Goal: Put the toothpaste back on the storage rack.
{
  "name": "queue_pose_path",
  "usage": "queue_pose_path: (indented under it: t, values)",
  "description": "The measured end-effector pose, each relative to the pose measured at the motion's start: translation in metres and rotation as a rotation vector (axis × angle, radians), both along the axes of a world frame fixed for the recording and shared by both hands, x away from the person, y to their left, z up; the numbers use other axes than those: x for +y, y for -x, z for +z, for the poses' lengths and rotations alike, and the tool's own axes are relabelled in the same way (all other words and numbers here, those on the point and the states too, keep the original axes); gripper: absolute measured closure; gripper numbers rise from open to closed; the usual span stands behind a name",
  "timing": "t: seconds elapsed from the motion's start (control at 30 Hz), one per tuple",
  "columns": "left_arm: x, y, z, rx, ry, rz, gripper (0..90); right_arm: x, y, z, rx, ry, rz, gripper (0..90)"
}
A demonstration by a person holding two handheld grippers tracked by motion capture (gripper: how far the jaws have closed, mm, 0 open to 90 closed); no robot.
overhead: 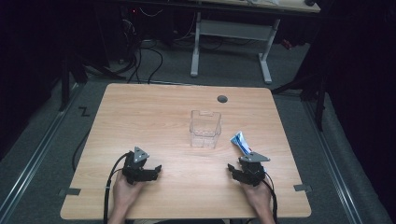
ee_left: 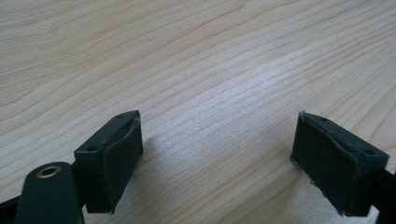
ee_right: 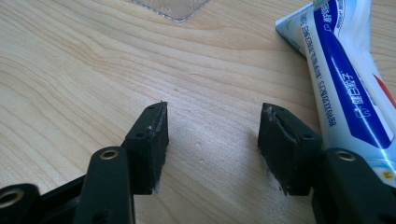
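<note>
While both of my hands rest low on the near part of the table (overhead: 140,107), my right gripper (overhead: 240,169) stands with its jaws spread wide and nothing between them; the right gripper view shows bare wood grain in the gap. My left gripper (overhead: 148,171) is likewise fully parted and empty, its pads (ee_left: 123,158) hovering close over plain tabletop.

The toothpaste tube (overhead: 241,143), white with a blue band, lies flat on the wood just beyond my right gripper and slightly to its outer side. In the right gripper view the tube (ee_right: 348,79) runs alongside my right-hand finger (ee_right: 285,149), its lower end passing close beside that finger rather than between the two. Its long axis slants away from me, roughly in line with the direction my jaws point, so the tube lies outside the gap and parallel to it.

A clear plastic container (overhead: 205,128) stands upright near the table's middle, to the left of the tube and apart from it; one corner of it (ee_right: 173,9) shows at the top of the right gripper view.

My right hand is plainly the nearer to the tube; my left is well apart from it. I judge that a grasp would need my right gripper to shift sideways toward the tube, so that the jaws straddle its narrow width across the long axis.
</note>
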State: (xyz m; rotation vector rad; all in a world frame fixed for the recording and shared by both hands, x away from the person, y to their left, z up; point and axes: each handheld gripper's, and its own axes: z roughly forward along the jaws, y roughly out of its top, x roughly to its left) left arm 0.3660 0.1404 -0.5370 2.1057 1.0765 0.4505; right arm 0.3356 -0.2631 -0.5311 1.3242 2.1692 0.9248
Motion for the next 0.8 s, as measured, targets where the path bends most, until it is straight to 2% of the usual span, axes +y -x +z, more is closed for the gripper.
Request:
queue_pose_path:
  t: [0.43,0.8]
  values:
    - [0.0005,0.0000,0.0000,0.002,0.003,0.001,17.1,0.0004,0.0003,-0.0001,-0.001,0.000,0.002,42.9]
    - [0.0005,0.0000,0.0000,-0.001,0.004,0.006,17.3,0.0014,0.0014,0.0001,-0.002,-0.002,0.013,46.4]
